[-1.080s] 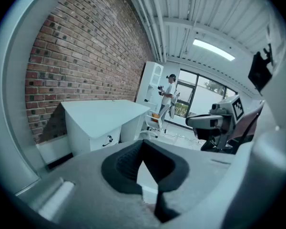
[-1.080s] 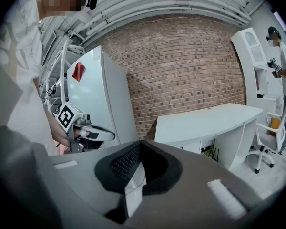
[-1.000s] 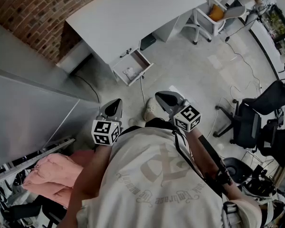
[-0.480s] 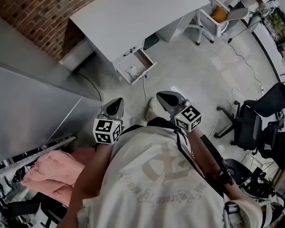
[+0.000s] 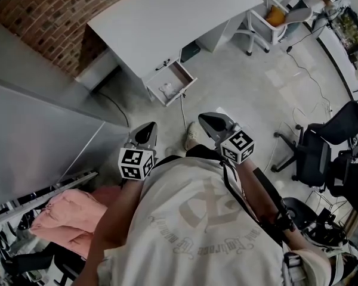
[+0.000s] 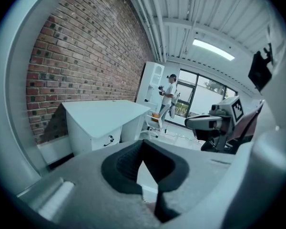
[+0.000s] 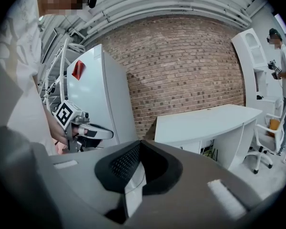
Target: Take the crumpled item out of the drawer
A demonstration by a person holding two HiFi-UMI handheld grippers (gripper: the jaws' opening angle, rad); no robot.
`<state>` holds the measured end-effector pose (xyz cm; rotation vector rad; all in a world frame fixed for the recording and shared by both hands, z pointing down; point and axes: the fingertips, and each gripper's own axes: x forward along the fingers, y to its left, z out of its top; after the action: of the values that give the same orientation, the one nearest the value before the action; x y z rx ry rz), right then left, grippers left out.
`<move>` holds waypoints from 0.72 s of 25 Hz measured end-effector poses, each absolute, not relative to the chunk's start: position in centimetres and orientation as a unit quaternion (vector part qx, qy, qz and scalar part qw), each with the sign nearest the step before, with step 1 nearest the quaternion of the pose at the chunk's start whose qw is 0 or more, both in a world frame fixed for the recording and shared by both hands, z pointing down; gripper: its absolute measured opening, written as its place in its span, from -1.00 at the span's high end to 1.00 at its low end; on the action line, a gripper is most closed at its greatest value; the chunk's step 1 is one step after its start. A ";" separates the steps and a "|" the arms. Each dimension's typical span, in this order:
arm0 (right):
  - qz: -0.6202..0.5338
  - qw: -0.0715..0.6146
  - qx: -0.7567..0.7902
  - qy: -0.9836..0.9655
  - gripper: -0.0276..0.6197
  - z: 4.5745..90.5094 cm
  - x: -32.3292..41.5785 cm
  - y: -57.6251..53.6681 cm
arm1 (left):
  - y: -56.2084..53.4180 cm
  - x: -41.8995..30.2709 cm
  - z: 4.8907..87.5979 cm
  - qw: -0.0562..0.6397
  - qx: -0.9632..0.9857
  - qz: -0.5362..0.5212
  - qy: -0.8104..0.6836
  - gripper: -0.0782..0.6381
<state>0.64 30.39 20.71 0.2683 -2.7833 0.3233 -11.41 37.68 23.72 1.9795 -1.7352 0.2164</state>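
A person (image 5: 194,219) holds left claw (image 5: 149,126) and right claw (image 5: 204,118) clenched empty, well apart from the open drawer (image 5: 180,75) containing the crumpled item (image 5: 166,90).

"What colour is that big flat-topped desk (image 5: 167,16)?"

"White. The rough brick wall (image 5: 42,11) is red-brown."

"And the small crumpled thing (image 5: 166,90) in the open drawer (image 5: 179,75)?"

"White, and the drawer is brown inside. The soft cloth heap (image 5: 59,219) is pink."

"The left gripper (image 5: 149,127) and right gripper (image 5: 204,119)?"

"Dark grey. Their cubes (image 5: 135,163) have black-and-white squares."
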 end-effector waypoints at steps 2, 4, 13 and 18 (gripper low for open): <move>0.115 0.165 0.096 -0.975 0.89 20.9 0.9 30.4 | 37.6 -11.3 23.7 0.248 0.726 0.081 -0.636 0.77; 0.119 0.164 0.100 -0.974 0.89 21.0 1.2 30.2 | 37.4 -11.2 23.7 0.248 0.727 0.081 -0.636 0.77; 0.138 0.165 0.110 -0.970 0.89 22.0 1.7 28.6 | 36.3 -10.8 24.5 0.259 0.725 0.090 -0.631 0.77; 0.150 0.171 0.103 -0.968 0.89 23.0 1.3 27.2 | 35.3 -11.0 25.2 0.270 0.719 0.101 -0.632 0.77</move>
<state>1.28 27.20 23.05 0.2937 -2.7501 0.4274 -11.01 35.33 25.18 1.9385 -1.7044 0.2713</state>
